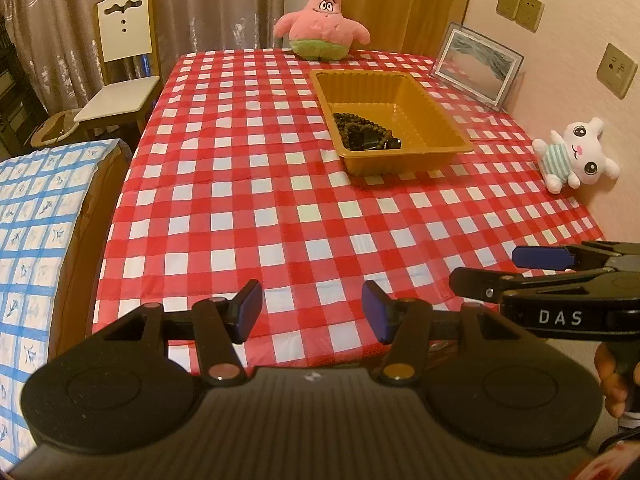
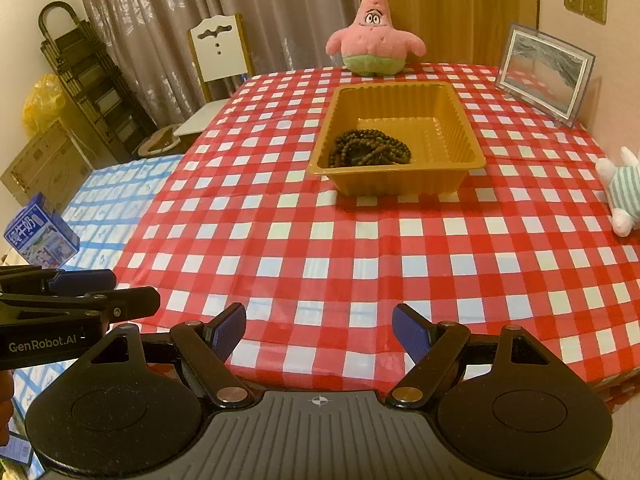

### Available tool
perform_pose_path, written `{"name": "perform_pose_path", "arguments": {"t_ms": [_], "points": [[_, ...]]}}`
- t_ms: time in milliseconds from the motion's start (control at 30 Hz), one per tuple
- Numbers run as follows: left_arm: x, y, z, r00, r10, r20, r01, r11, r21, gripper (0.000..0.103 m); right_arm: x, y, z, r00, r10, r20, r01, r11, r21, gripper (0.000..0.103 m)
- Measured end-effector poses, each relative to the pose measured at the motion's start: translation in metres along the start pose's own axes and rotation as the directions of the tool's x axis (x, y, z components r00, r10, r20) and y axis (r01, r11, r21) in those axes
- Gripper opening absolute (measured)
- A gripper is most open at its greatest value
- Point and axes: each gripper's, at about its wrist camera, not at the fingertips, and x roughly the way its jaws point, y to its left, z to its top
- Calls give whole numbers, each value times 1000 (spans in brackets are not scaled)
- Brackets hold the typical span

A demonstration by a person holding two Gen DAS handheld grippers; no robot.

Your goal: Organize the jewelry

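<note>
A tan plastic tray (image 1: 436, 160) (image 2: 348, 100) stands on the red-checked table toward the far side. Dark beaded jewelry (image 1: 364, 130) (image 2: 370, 149) lies heaped in its near left part. My left gripper (image 1: 312, 310) is open and empty over the table's near edge, well short of the tray. My right gripper (image 2: 319, 330) is open and empty, also at the near edge. Each gripper shows side-on in the other's view, the right one (image 1: 516, 270) beside the left, the left one (image 2: 116, 292) beside the right.
A pink star plush (image 1: 322, 20) (image 2: 374, 34) sits at the table's far edge. A framed picture (image 1: 478, 64) (image 2: 546, 74) leans on the right wall. A white bunny plush (image 1: 576, 154) (image 2: 622, 192) lies at the right. A chair (image 1: 124, 64), a blue-checked surface (image 1: 36, 216) and a milk carton (image 2: 40, 232) stand left.
</note>
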Motion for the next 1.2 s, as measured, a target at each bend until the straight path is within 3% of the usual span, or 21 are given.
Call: {"name": "perform_pose_path", "arguments": {"t_ms": [1200], "points": [[1,-7,9,1000,-4,22,3,1000,20,52,0,-3,2,1000,2,0,-2,1000,3,80]]}}
